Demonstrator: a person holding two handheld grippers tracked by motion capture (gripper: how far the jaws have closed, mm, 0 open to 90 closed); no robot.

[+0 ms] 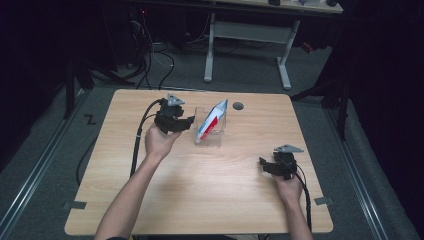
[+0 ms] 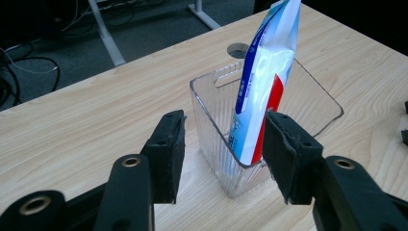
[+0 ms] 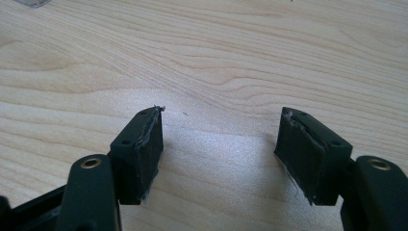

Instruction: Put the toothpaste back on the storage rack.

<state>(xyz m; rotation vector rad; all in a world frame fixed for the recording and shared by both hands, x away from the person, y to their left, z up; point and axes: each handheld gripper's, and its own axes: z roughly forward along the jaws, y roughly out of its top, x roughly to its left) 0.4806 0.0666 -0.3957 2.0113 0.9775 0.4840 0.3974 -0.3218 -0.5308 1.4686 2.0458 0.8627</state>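
Observation:
A clear ribbed plastic cup (image 1: 210,127) (image 2: 226,144) stands on the wooden table (image 1: 200,190), a little behind its middle. A white, blue and red toothpaste tube (image 1: 212,120) (image 2: 264,82) leans upright inside it. My left gripper (image 1: 189,122) (image 2: 223,149) is just left of the cup, open, its jaws apart on either side of the cup's near corner without gripping it. My right gripper (image 1: 262,162) (image 3: 219,144) rests low over bare wood at the right front, open with nothing between its jaws.
A round grey cable hole (image 1: 238,106) (image 2: 238,49) sits in the table behind the cup. Beyond the table's far edge stand a white desk frame (image 1: 250,35) and tangled cables (image 1: 150,55) on the floor.

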